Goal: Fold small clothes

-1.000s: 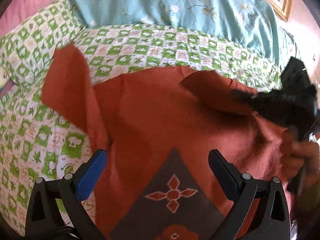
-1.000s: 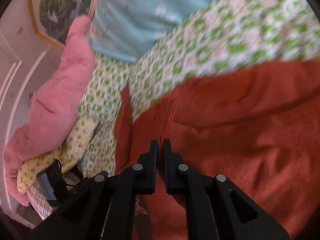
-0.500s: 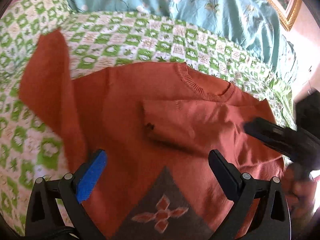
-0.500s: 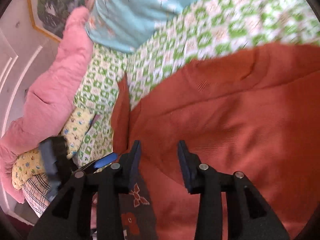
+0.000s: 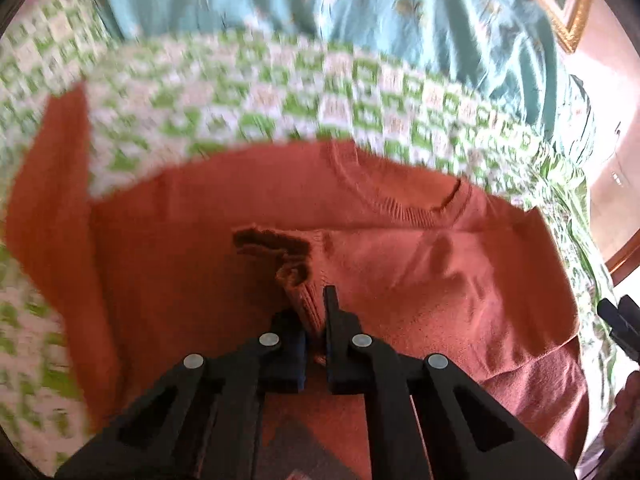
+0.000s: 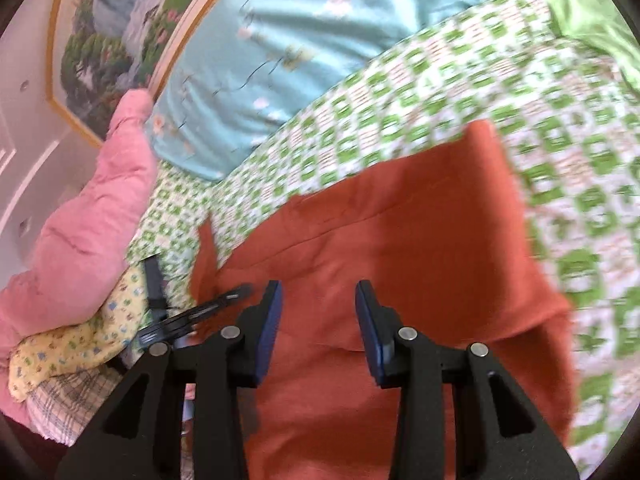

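A rust-orange sweater (image 5: 180, 260) lies front up on the bed, its neckline (image 5: 404, 210) toward the pillows. One sleeve (image 5: 440, 280) is folded across the chest, and my left gripper (image 5: 316, 300) is shut on that sleeve's ribbed cuff (image 5: 304, 296). The other sleeve (image 5: 52, 180) stretches out flat on the left. In the right wrist view my right gripper (image 6: 318, 292) hangs open over the sweater (image 6: 400, 248) with nothing between its blue pads. The right gripper (image 5: 618, 320) also shows at the far right edge of the left wrist view.
A green-and-white checked sheet (image 5: 320, 112) covers the bed, with a teal flowered quilt (image 5: 320, 12) bunched behind it. A pink blanket (image 6: 92, 216) and a yellow patterned cloth (image 6: 80, 340) are piled at the left. A framed picture (image 6: 108, 32) hangs on the wall.
My left gripper moved in and shut on the folded sleeve's cuff. My right gripper let go of the sleeve, opened, and drew away toward the sweater's right side.
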`<state>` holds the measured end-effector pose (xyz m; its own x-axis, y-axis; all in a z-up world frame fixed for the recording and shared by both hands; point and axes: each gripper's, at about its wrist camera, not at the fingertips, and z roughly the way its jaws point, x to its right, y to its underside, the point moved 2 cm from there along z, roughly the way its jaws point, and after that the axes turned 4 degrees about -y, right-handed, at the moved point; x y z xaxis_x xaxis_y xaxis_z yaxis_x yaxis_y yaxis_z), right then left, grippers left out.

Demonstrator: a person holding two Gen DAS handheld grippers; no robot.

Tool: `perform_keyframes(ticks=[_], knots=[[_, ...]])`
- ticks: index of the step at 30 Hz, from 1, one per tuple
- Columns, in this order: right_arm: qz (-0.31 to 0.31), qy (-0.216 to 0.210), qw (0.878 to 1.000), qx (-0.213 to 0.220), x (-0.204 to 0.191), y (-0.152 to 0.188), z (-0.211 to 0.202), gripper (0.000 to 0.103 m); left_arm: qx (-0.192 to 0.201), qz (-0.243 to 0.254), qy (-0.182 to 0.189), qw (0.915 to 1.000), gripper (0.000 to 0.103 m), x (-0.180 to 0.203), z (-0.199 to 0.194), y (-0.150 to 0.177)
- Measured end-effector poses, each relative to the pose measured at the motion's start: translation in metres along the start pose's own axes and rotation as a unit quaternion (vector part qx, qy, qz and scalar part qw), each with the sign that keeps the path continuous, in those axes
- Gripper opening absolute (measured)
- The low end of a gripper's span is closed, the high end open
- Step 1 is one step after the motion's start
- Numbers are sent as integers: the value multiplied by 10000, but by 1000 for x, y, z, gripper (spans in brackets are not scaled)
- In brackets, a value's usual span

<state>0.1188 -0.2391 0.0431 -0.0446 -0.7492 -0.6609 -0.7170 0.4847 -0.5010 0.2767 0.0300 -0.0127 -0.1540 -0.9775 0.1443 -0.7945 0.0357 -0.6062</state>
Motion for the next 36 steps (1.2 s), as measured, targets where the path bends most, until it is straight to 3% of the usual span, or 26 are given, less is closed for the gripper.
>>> perform_keyframes(ticks=[2,6,8,12,17,19,21,25,29,36], knots=[[70,201,9997,97,13,-2,-11,39,193,-54,-193,9996,4,-13,-14,1],[48,830,9964,194,36,-8,-19,40,-158,-11,-256,9995,4,-27,1,12],[-32,1184,9929,93,45,-12,-15,43,-117,-66,-302,9995,4,-32,-1,17],[-214,1470,9889,-53,61,-28,1,54,-107,-214,-224,9995,4,-37,-2,20],[-275,1925,9799,-450,94,-43,39,54,-71,-38,-301,9995,4,-27,-7,30],[-212,1912,9790,-675,105,-42,54,53,-121,-63,-276,9995,4,-30,-5,32],[-373,1888,9784,-759,108,-41,61,10,-79,-6,-247,9997,4,-27,-7,30],[-423,1919,9800,-326,104,-50,41,9,315,179,-11,9993,5,-15,-22,16],[-436,2041,9760,-626,112,-41,55,10,-36,-24,-139,9999,6,-31,1,23],[-93,1859,9822,-245,97,-39,29,27,-220,-58,-234,9995,19,-45,-2,42]])
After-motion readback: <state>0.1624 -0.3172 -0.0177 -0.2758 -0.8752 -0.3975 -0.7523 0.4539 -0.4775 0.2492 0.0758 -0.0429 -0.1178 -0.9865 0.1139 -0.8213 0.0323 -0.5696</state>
